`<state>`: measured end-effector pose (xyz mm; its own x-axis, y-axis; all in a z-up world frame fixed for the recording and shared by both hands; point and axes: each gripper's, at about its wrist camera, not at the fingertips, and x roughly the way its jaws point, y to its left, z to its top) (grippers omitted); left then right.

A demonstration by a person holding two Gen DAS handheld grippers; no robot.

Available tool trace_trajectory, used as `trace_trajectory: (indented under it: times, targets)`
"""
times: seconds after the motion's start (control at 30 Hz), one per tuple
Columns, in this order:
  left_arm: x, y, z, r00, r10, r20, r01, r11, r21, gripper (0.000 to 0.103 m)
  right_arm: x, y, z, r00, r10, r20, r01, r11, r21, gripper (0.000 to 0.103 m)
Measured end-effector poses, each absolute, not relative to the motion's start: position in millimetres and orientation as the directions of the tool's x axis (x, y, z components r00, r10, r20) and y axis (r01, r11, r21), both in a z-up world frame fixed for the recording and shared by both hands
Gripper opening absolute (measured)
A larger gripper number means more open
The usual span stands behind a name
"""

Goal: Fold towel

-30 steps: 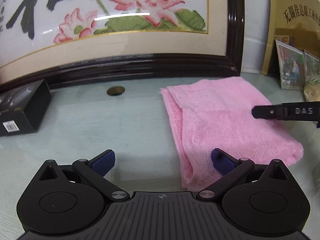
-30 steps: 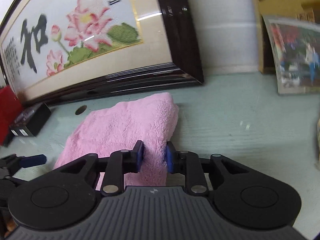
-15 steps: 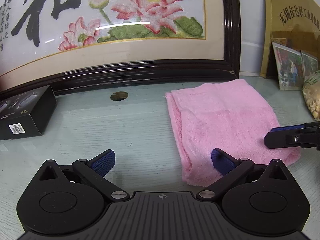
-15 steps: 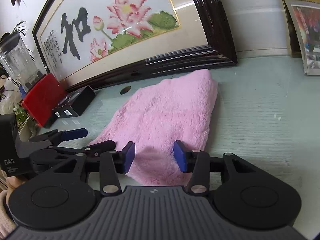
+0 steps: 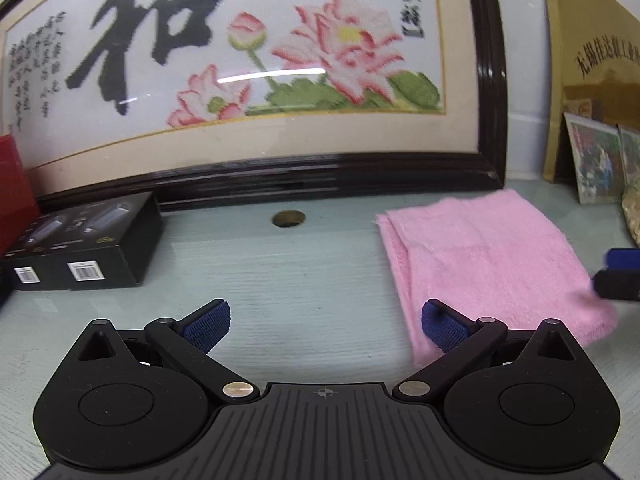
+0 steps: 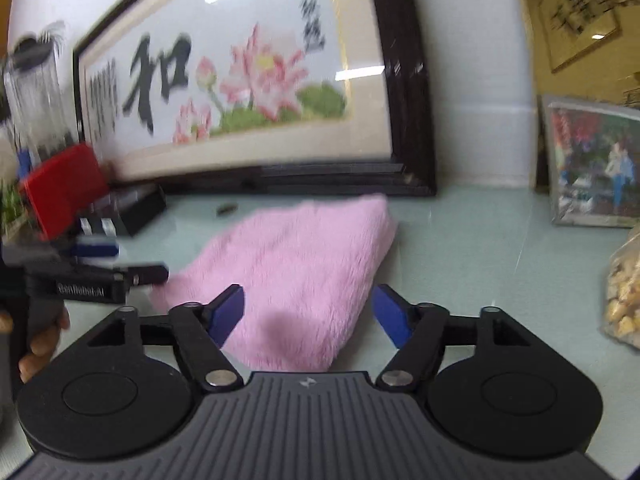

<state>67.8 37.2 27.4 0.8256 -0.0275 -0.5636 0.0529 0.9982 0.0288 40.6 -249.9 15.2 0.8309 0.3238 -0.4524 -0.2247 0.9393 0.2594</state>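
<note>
- The pink terry towel [image 5: 492,264], folded, lies on the pale counter [image 5: 280,272], right of frame.
- Soft, light, floppy: pinch doubled edges.
- Left hand-held gripper [image 5: 324,320] and right hand-held gripper [image 6: 308,312] both gape, empty.

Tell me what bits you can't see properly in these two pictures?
- Pink towel: its near corner hides behind the left gripper in the left view.
- Right gripper: cut off by the left view's right edge.
- Small writing on the framed picture: blurred in the right view.
- Bag of snacks: cut off by the right view's edge.
</note>
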Motion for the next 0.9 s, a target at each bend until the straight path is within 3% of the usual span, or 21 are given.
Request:
trace_trajectory:
  times: [0.3, 0.43, 0.57, 0.9]
  targets:
    - [41.8, 74.2, 30.6, 0.82, -0.092, -0.565, 0.039, 0.994, -0.106, 0.103, 35.5, -267.4, 0.5, 0.832, 0.148, -0.535, -0.053, 0.981, 0.188, 0.09]
    - [24.9, 69.9, 28.0, 0.845, -0.061, -0.531, 0.024, 0.997, -0.077, 0.103, 25.5, -254.8, 0.1, 0.849, 0.064, -0.524, -0.034, 0.997, 0.067, 0.098]
    - [19.9, 49.9, 23.0, 0.831, -0.06, -0.554, 0.056, 0.998, -0.023, 0.103, 23.5, -247.8, -2.7, 0.826, 0.034, -0.562, -0.022, 0.999, 0.028, 0.102]
    - [11.6, 16.9, 3.2, 0.765, -0.039, -0.643, 0.094, 0.994, 0.051, 0.103, 15.3, -239.0, -15.6, 0.762, 0.012, -0.648, -0.026, 1.0, -0.012, 0.103]
